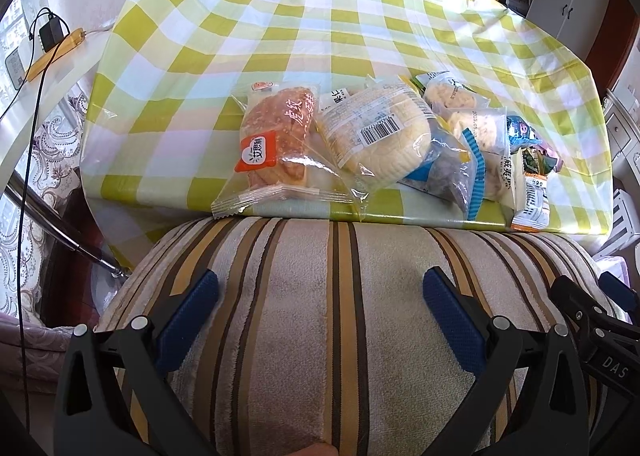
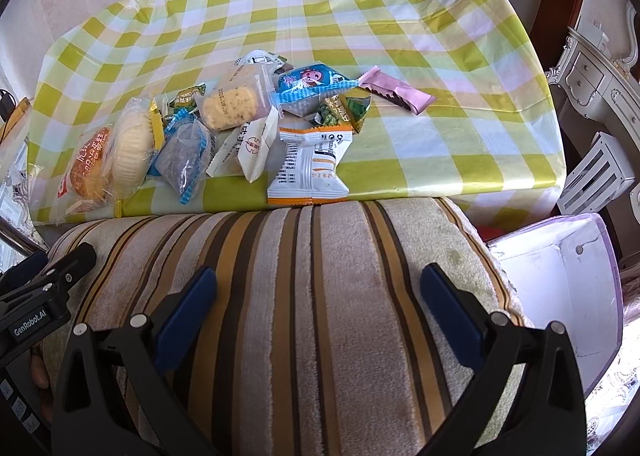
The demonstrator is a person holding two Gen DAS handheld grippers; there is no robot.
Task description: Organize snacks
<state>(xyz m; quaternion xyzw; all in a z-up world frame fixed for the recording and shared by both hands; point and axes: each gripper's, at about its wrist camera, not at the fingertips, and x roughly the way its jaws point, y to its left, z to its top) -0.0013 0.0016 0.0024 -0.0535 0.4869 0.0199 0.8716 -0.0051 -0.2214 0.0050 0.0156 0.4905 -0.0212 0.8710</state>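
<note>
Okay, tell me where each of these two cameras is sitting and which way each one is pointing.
Left wrist: on the left gripper, open above a striped cushion, facing the snack pile; the right gripper shows at right.
Right wrist: on the right gripper, open, facing the same pile; the left gripper shows at left.
Shared: cushion, checked tablecloth, bread packet.

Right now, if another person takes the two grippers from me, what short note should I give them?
Left gripper and right gripper: both open, empty, hovering over the striped cushion.
Snacks: all in one loose pile at the near edge of the checked tablecloth, from the bread pack to the pink bar.
An open white box sits on the right.
Done: nothing sorted.
Left: everything.
</note>
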